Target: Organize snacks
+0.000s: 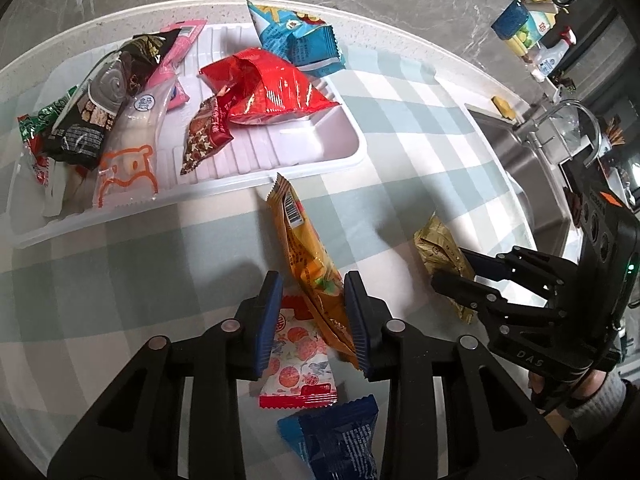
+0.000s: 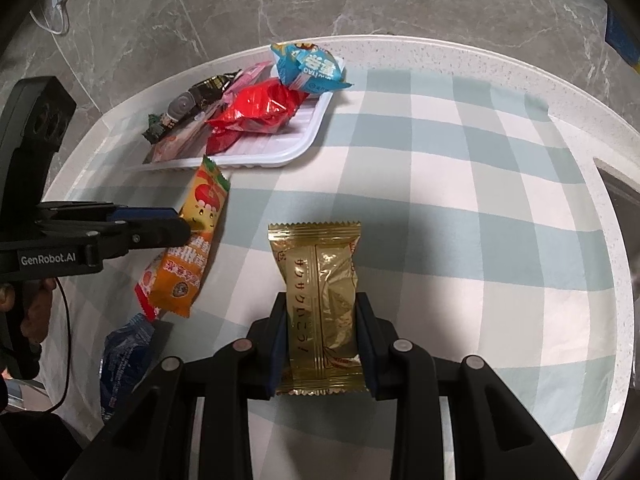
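While upright between the right tongs (image 2: 321,344), the gold packet (image 2: 320,300) looks crinkled.

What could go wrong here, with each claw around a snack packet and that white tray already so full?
The left gripper straddles the long orange packet near its lower end, so the free end may droop or swing when lifted. That packet overlaps the red-and-white packet, which could get dragged along. The right gripper pinches the slippery-looking gold foil packet; it might slide out. The white plastic tray is crowded, so additions may spill over.
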A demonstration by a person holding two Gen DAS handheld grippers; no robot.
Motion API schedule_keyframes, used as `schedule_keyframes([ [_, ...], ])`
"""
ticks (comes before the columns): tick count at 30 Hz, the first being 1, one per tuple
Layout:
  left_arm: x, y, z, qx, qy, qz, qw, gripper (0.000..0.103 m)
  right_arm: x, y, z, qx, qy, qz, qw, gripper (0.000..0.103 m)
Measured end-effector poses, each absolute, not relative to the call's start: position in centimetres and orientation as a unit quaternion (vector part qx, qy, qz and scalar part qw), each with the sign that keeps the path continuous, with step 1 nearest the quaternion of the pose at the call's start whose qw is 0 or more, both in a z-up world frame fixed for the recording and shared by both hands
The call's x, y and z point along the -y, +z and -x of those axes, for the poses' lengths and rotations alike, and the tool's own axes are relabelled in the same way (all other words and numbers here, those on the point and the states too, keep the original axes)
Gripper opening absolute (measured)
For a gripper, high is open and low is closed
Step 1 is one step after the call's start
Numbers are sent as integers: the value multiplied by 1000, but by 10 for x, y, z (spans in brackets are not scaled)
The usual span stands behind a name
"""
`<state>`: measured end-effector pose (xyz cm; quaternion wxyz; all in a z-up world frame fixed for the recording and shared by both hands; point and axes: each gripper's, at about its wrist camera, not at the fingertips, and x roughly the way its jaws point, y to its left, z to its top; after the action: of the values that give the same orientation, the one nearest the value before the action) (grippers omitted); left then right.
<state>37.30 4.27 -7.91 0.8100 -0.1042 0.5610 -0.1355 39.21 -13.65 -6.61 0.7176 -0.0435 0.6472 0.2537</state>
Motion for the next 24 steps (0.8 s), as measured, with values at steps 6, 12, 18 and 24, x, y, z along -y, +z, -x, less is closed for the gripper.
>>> schedule_keyframes([
  [6, -38, -86, -380, -573, -125, 95, 804, 42, 136, -73, -393, -655, 246, 48, 713, 34],
  [12, -32, -93, -386, -578, -127, 89, 801, 43, 130, -74, -394, -649, 250, 71, 715, 34],
  [18, -26, -99, -391, -581, -129, 88, 798, 43, 124, -75, -396, -643, 253, 88, 717, 35],
  [24, -20, -102, -395, -574, -135, 77, 804, 42, 122, -75, -396, -639, 259, 94, 718, 34],
])
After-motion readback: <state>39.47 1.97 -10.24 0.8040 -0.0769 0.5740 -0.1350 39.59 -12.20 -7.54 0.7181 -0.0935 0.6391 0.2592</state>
